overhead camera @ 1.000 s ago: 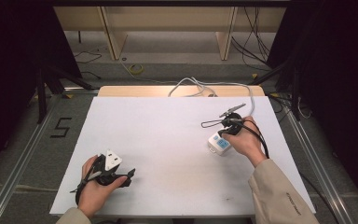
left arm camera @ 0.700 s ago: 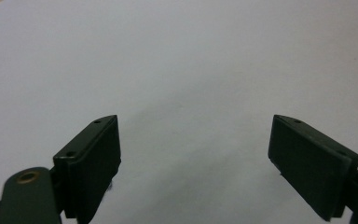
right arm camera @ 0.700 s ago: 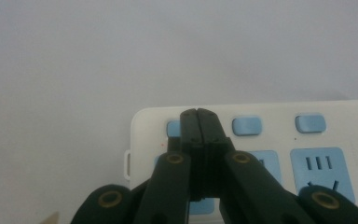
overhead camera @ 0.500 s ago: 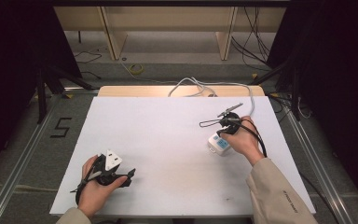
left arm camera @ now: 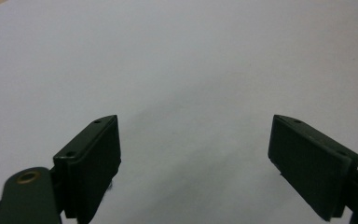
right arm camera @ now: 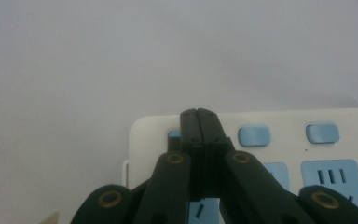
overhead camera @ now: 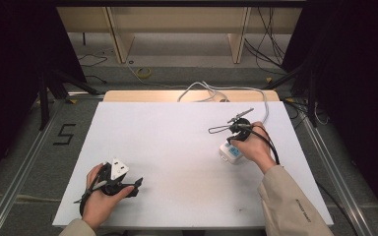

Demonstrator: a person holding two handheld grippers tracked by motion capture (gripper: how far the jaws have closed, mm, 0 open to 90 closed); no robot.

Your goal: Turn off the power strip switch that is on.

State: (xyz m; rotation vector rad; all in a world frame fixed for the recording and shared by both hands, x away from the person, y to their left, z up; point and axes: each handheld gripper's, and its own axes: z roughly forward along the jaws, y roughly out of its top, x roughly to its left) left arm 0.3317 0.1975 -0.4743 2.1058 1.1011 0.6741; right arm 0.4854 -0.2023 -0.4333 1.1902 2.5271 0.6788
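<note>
Power strip (right arm camera: 279, 149) cut off by the right and bottom edges of the right gripper view, leftmost blue button (right arm camera: 174, 134) mostly hidden behind the pressed-together jaws. From above, power strip (overhead camera: 230, 152) largely covered by the right hand (overhead camera: 252, 147) (sockets too small to count). Right gripper (overhead camera: 236, 129) tips lost against the hand there. Left gripper (left arm camera: 193, 154) body cropped at the bottom edge of its own view. White cable (overhead camera: 216, 91) end too small to trace.
</note>
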